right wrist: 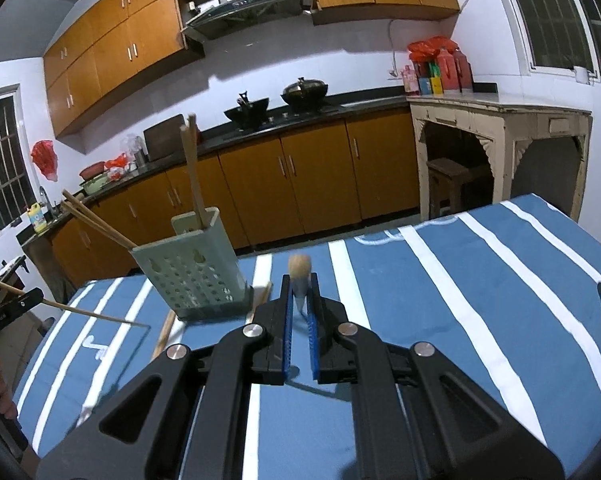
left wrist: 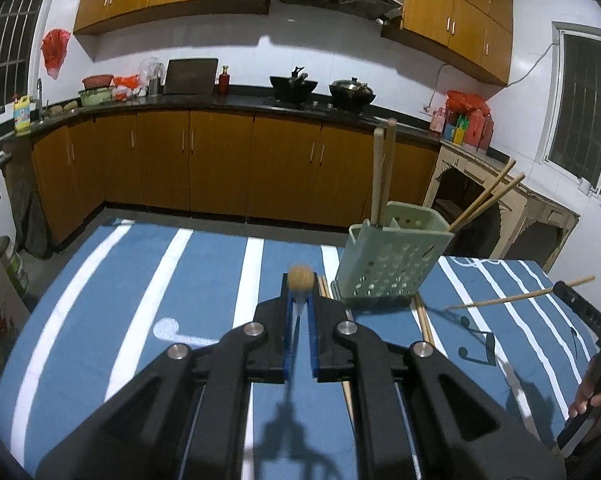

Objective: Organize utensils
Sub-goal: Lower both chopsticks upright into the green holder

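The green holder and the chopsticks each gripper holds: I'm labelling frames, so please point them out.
green holder point(left wrist: 384, 268), left wrist view, perforated front wall.
left gripper's chopstick point(left wrist: 300, 276), left wrist view, round butt end.
right gripper's chopstick point(right wrist: 299, 266), right wrist view, round butt end.

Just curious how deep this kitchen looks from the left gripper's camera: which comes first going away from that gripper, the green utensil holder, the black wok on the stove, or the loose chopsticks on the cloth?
1. Loose chopsticks, on the cloth, just right of the left gripper.
2. Green utensil holder, standing just behind them.
3. Black wok, far back on the counter.
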{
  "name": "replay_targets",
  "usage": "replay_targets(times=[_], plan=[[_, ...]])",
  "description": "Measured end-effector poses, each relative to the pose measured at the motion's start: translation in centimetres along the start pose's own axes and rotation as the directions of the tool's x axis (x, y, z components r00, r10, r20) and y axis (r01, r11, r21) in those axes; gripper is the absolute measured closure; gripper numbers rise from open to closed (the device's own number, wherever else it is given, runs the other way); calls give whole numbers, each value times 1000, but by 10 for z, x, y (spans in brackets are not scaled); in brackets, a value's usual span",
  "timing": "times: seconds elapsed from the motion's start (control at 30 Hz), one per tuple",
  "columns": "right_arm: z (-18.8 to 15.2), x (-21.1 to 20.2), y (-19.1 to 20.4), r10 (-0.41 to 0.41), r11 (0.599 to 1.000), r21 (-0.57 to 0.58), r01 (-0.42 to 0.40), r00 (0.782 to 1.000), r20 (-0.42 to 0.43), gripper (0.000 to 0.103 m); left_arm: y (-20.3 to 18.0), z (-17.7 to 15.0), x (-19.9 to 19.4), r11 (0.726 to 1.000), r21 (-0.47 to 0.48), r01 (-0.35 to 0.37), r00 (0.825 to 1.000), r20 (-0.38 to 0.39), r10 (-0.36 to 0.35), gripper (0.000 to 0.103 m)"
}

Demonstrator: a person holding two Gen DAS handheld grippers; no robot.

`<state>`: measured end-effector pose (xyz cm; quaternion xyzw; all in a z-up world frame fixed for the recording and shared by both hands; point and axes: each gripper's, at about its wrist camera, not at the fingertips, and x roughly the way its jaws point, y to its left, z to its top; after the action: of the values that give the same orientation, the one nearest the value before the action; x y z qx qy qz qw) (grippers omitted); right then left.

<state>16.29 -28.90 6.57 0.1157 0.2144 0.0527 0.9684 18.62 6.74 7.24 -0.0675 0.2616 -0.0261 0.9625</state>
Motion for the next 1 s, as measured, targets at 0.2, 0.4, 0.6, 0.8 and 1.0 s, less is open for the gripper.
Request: replay_targets(times=[0.2, 0.4, 0.6, 0.8, 1.0], plan=[[37, -13, 14, 71, 997, -15, -70, 995, 67, 95, -10, 31, -21, 999, 25, 36, 997, 68, -38, 95], [64, -31, 34, 153, 988, -35, -150, 979, 131, 95, -32, 58, -41, 993, 54, 104, 987, 119, -110, 95], [89, -41, 62, 216, 975, -90, -201, 956, 199, 95, -60, 78, -54, 984, 95, 153, 975, 150, -166, 95], [113, -31, 84, 225, 973, -109, -203, 936, 269, 95, -82, 110, -52, 981, 112, 158, 963, 202, -179, 95], [126, -14, 97, 197, 979, -111, -169, 924, 327, 95, -97, 135, -34, 983, 130, 132, 960, 230, -160, 95]])
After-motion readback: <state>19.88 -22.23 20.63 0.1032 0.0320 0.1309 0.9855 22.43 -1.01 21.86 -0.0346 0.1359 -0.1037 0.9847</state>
